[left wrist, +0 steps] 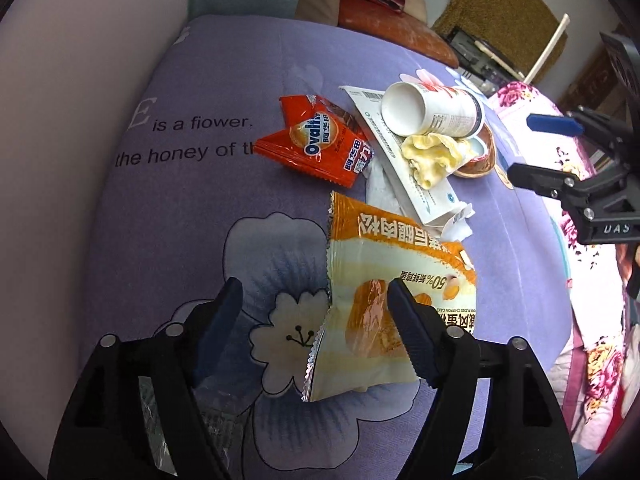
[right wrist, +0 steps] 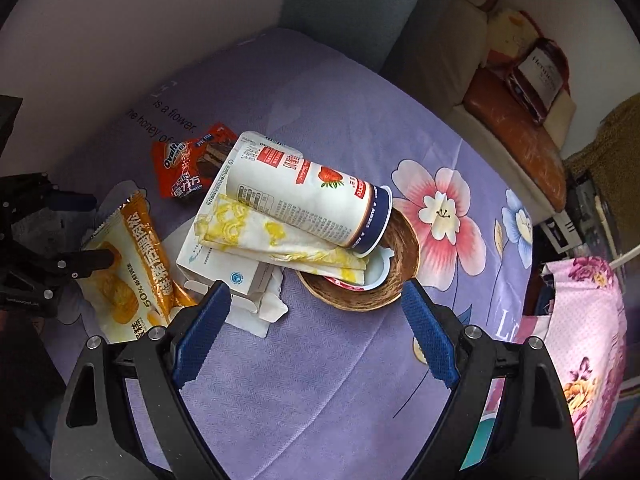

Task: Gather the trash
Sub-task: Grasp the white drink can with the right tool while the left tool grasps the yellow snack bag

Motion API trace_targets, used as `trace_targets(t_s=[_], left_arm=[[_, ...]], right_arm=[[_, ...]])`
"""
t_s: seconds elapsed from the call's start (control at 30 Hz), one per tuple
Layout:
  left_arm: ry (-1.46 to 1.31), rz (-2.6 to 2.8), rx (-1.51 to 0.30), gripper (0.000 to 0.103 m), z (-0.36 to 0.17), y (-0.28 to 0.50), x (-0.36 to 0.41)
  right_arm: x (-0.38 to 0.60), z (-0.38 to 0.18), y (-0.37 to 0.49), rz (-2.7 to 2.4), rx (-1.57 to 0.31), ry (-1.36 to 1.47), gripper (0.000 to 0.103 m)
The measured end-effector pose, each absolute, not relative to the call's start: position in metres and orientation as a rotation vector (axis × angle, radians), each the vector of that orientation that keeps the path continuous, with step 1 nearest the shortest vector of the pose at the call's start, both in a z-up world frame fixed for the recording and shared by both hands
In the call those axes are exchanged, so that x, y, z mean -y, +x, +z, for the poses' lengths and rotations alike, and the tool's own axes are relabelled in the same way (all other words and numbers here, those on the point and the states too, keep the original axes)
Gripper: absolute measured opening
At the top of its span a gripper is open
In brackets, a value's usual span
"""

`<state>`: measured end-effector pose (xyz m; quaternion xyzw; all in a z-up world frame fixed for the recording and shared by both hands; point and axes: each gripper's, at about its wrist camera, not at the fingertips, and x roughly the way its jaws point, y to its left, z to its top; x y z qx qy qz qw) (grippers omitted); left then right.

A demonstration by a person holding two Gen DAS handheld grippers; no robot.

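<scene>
Nothing looks collected yet: around the paper cup [right wrist: 304, 196] on the bed [right wrist: 340, 360] lie a flat carton [left wrist: 404, 168], red wrapper [left wrist: 320, 140] and cake wrapper [left wrist: 384, 300], while left gripper [left wrist: 316, 292] and right gripper [right wrist: 316, 296] gape empty.

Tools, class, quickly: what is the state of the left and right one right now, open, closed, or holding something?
Left tool: open, holding nothing; cake wrapper lies beneath it.
Right tool: open, empty.
</scene>
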<state>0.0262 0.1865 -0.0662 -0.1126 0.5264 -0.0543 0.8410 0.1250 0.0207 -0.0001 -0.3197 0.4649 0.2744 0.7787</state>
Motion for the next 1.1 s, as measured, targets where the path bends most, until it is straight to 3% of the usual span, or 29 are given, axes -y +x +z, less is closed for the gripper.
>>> trace_targets(t_s=[0.23,0.37,0.5,0.53,0.87,1.1], left_arm=[[-0.203,-0.136,-1.151,0.077,-0.077,0.026,-0.178],[-0.19,-0.16,-1.146,0.077,-0.079,0.029,-0.173],[-0.193,-0.206,-1.138,0.033,-0.078,0.034,-0.167],[-0.198,-0.213,-1.137,0.03,-0.077,0.035,-0.165],[-0.258,-0.255,-1.156,0.03,-0.078,0.043,-0.166],[-0.255,-0.262,-1.156,0.045,-0.078,0.041,-0.177]], right_arm=[[-0.059,-0.002,0.154,0.675,-0.985,-0.912,0.082],[-0.078,-0.015,0.164,0.738,-1.015,-1.039,0.063],[-0.093,-0.031,0.172,0.8,-1.07,-1.14,0.062],[-0.095,-0.035,0.172,0.815,-1.083,-1.164,0.062],[-0.108,-0.046,0.172,0.828,-1.074,-1.156,0.055],[-0.092,-0.018,0.161,0.726,-1.035,-1.003,0.054]])
